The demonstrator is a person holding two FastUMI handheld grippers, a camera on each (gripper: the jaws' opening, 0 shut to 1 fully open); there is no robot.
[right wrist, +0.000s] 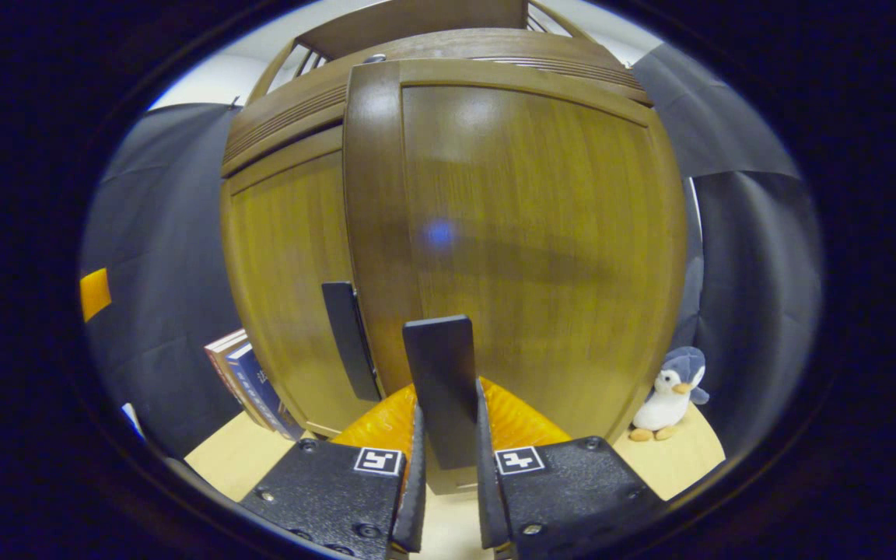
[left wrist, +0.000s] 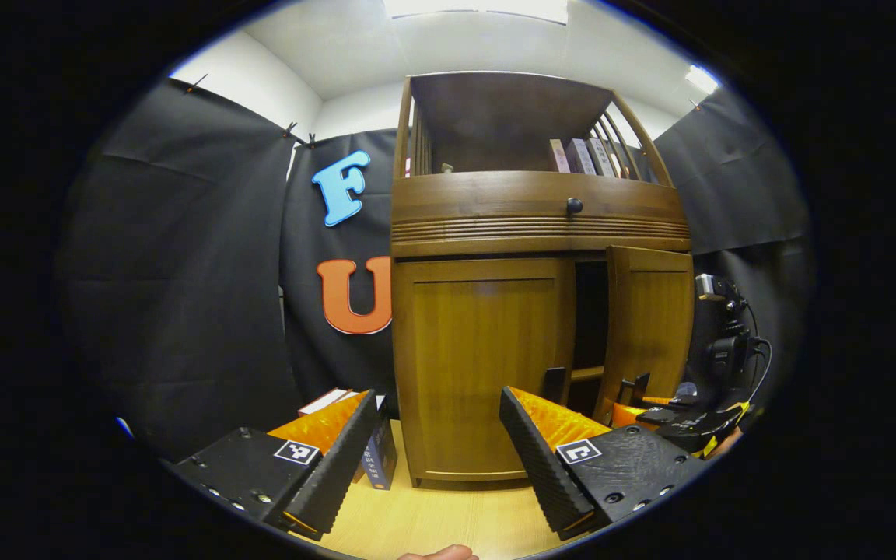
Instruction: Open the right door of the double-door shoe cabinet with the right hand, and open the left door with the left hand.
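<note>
On the light wooden tabletop [left wrist: 448, 521], against the booth's black cloth wall, the double-door shoe cabinet [left wrist: 533, 233] stands tall, books on its open upper shelf and a round knob on its drawer front. Its right door [right wrist: 526, 233] hangs partly open, swung out from the dark interior, while the left door [left wrist: 479, 365] sits flush and closed.

At the right door's lower inner edge, the right gripper [right wrist: 446, 467] is closed on the door's upright black handle [right wrist: 442, 389], both fingers pressing its sides; the handle's long axis runs vertically, straight up from between the jaws. Seen from the left gripper view, that gripper and its rig sit low at the cabinet's right front corner.

The left gripper [left wrist: 436, 451] hovers wide open and empty, facing the closed left door from a short way off. The left door's handle [left wrist: 554, 385], a matching vertical black bar, lies ahead and to the right of the open jaws, at the door's inner edge beside the gap. The coming move likely turns on that offset: the left gripper appears to need to shift right and forward so the upright bar falls between its fingers.

Smaller things ring the cabinet's foot: leaning books [right wrist: 250, 385] near the left side, and a plush penguin [right wrist: 670, 397] near the right side.
</note>
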